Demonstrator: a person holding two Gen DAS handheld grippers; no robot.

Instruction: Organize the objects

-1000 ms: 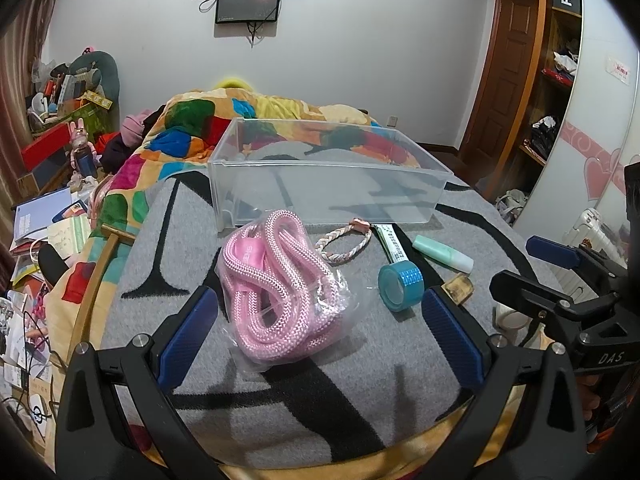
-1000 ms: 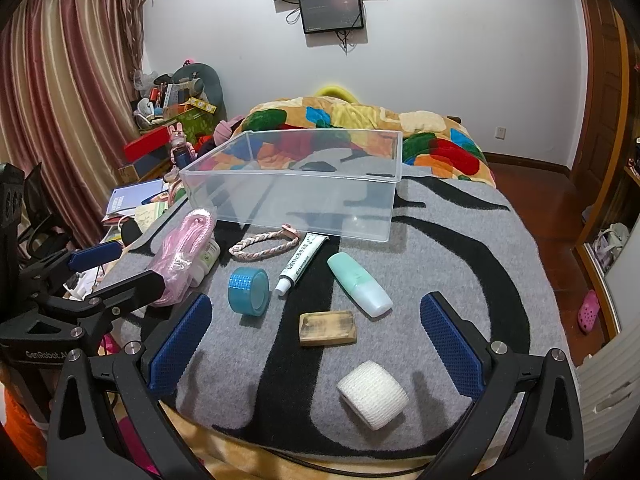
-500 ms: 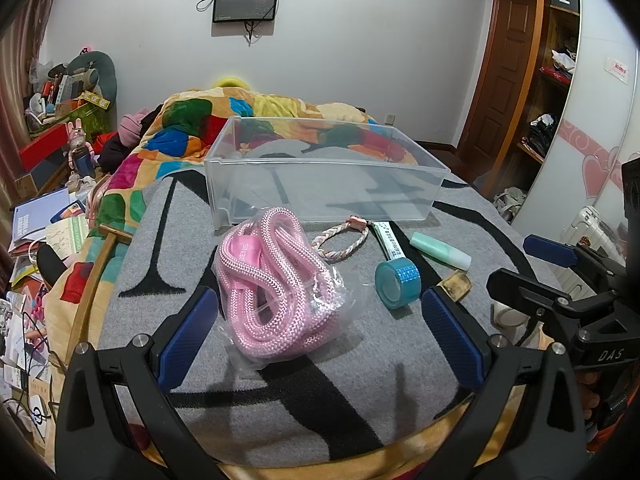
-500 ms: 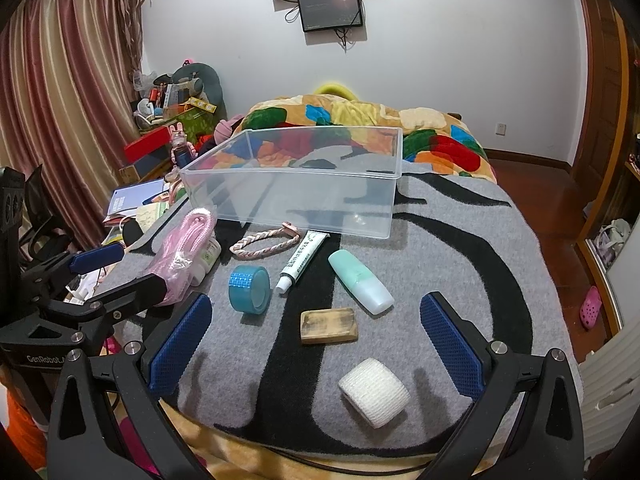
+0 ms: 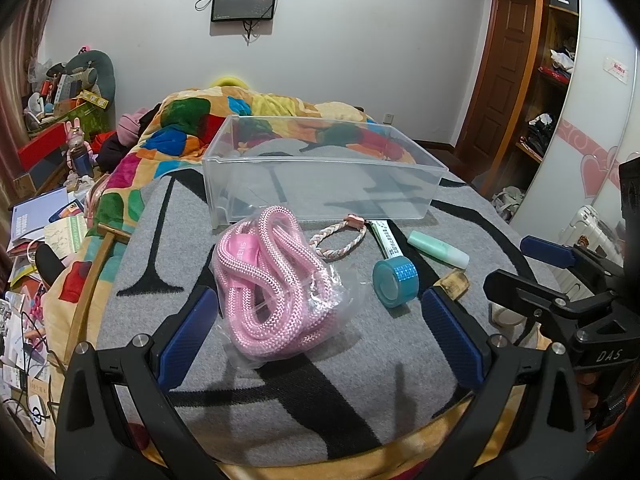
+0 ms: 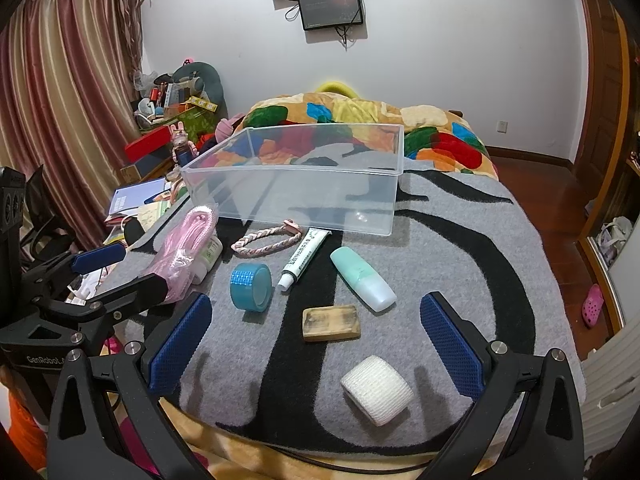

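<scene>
A clear plastic bin (image 5: pixel 320 188) (image 6: pixel 296 196) stands empty on a grey and black blanket (image 6: pixel 460 264). In front of it lie a bagged pink rope (image 5: pixel 272 280) (image 6: pixel 184 248), a braided bracelet (image 6: pixel 266 238), a white tube (image 6: pixel 306 258), a blue tape roll (image 6: pixel 251 287), a mint bottle (image 6: pixel 362 278), a wooden block (image 6: pixel 331 323) and a white bandage roll (image 6: pixel 377 390). My left gripper (image 5: pixel 316 336) is open, its fingers on either side of the rope. My right gripper (image 6: pixel 316 344) is open and empty, above the wooden block.
A colourful quilt (image 6: pixel 360 120) lies behind the bin. Cluttered boxes and papers (image 6: pixel 160 136) fill the floor at the left. A wooden door and shelves (image 5: pixel 532 92) stand at the right. The blanket's front edge runs just under both grippers.
My left gripper has edged forward toward the pink rope, which now sits closer between its fingers. The right gripper has barely moved.
</scene>
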